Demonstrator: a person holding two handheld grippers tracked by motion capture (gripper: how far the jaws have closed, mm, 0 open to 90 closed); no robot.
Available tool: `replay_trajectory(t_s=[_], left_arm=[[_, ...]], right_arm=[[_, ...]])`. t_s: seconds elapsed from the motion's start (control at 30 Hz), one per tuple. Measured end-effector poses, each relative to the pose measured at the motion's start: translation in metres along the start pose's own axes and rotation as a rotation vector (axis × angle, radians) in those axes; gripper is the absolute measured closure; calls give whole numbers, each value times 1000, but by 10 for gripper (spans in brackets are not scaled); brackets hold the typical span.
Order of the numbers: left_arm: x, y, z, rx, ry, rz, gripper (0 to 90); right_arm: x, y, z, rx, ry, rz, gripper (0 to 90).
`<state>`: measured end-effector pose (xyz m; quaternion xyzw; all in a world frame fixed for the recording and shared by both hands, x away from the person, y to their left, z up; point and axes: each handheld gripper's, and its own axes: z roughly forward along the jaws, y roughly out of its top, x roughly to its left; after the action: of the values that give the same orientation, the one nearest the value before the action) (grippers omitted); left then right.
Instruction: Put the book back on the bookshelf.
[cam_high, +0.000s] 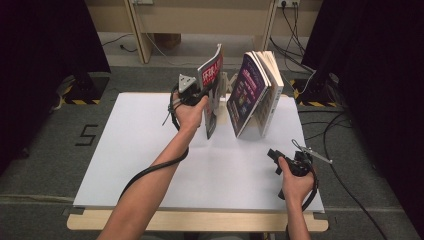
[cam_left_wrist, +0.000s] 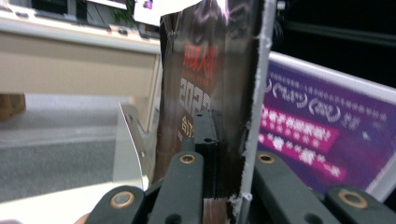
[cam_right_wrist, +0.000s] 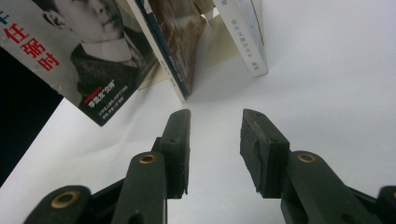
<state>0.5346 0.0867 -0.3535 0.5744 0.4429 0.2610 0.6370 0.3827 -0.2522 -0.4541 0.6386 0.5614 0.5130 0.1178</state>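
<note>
The left gripper (cam_high: 206, 95) clenches a red-and-black magazine (cam_high: 212, 92), upright at twelve o'clock on the white table (cam_high: 150, 150). The right gripper (cam_high: 274, 159), at four o'clock, stands released, empty; purple-covered books (cam_high: 252, 92) lean just beside the magazine

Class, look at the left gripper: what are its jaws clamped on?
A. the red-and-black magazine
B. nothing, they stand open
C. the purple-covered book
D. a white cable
A: the left gripper has its jaws pressed on either side of the upright red-and-black magazine, with the purple-covered book standing apart beside it.
</note>
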Motion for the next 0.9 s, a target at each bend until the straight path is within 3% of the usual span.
replay_trajectory(t_s=[0.1,0.27,0.33,0.37,0.5,0.9], left_arm=[[3,-2,2,-17,-10,1,866],[8,-11,3,-13,44,60,863],[9,-11,3,-17,45,55,862],[10,-13,0,-13,64,78,862],[11,-15,-3,5,70,111,845],[17,-10,-5,39,51,71,721]], right_arm=[[0,1,-1,1,-1,1,633],[-1,0,0,1,-1,3,633],[-1,0,0,0,-2,-3,633],[-1,1,0,0,-1,1,633],[0,1,-1,4,-1,6,633],[2,-1,2,5,-6,-1,631]])
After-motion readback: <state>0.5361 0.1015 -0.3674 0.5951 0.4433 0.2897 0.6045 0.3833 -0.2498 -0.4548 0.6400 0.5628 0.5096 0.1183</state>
